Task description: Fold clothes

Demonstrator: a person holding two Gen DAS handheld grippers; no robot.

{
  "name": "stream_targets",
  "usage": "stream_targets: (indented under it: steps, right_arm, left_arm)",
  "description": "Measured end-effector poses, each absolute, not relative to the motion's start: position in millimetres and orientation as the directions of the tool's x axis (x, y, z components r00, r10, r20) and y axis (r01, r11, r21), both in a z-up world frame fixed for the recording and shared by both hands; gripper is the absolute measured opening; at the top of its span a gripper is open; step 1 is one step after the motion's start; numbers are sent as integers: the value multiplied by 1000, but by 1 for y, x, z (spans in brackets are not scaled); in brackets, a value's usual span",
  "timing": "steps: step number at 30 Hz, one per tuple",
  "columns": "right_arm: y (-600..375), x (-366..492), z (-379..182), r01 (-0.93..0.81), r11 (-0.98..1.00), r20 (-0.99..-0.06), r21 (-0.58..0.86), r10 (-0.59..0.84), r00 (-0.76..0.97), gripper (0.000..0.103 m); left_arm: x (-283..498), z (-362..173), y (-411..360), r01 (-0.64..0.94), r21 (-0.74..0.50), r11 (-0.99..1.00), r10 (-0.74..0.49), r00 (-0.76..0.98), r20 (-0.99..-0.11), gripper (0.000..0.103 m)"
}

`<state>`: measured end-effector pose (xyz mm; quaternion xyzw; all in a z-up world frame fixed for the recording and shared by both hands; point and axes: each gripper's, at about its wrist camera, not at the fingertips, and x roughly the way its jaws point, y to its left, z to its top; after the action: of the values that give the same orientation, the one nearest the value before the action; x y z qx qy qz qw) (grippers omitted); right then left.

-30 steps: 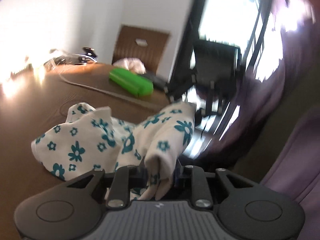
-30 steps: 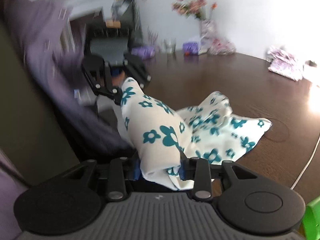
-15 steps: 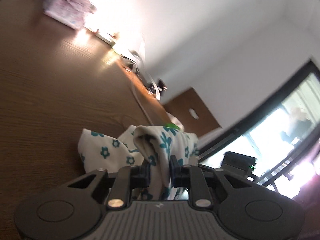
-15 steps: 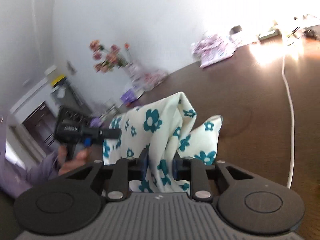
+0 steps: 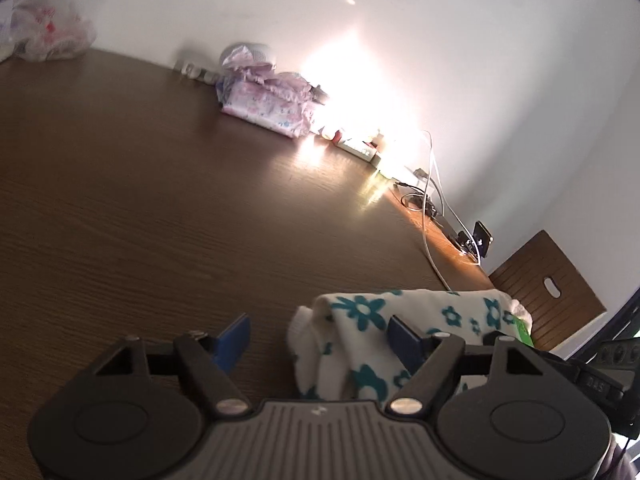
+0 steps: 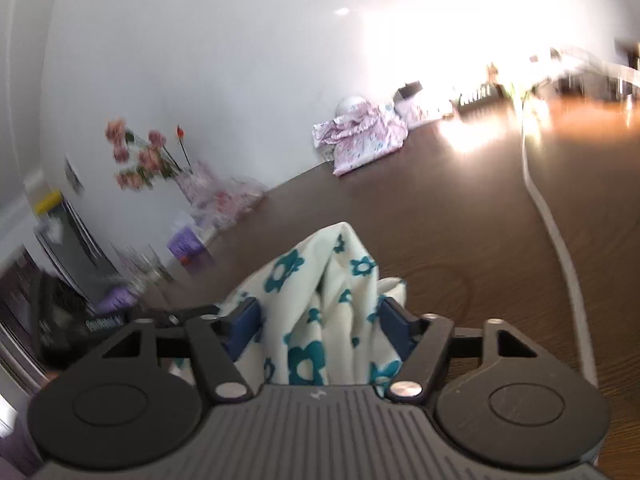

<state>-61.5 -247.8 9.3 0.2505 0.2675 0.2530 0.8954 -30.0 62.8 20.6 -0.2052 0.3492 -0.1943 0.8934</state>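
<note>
- Half a second ago both grippers pinched the cream cloth with teal flowers (image 5: 404, 320); now both have let go.
- Left gripper (image 5: 320, 334): jaws opening, blue pads wide apart, cloth bunched loose against the right pad (image 5: 404, 338).
- Right gripper (image 6: 320, 320): jaws opening, cloth standing slack between the pads (image 6: 246, 320).
- The cloth rests heaped on the dark brown wooden table (image 5: 140, 208), near its front edge.

You're facing a plain white wall (image 5: 440, 40) behind a dark wood-grain counter (image 5: 120, 208). Strong light glares off the counter's far edge (image 5: 352, 92). A brown wooden chair back (image 5: 548, 284) with a slot handle stands at the right end. From the right wrist view, you see blurred pink flowers (image 6: 140, 156) against the wall, beside dark shelving (image 6: 60, 248).
</note>
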Motion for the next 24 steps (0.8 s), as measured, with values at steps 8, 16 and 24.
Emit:
stream_targets:
  steps: [8,16,24]
  right_arm:
    - [-245,-33,-3,-195,762,-458,618,550,698,44]
    - [-241,-34,2,-94,791,-550,605,500,669,23]
    - [-233,-71,25,-145,865,-504,481,408,762,79]
  left_arm:
    - [-28,15,65,189,-504,843,-486,670,-561,70]
    - [-42,22,50,257,-380,889,-440,710,-549,54]
    - [-96,72,36,383,-163,910,-416,828,-376,63]
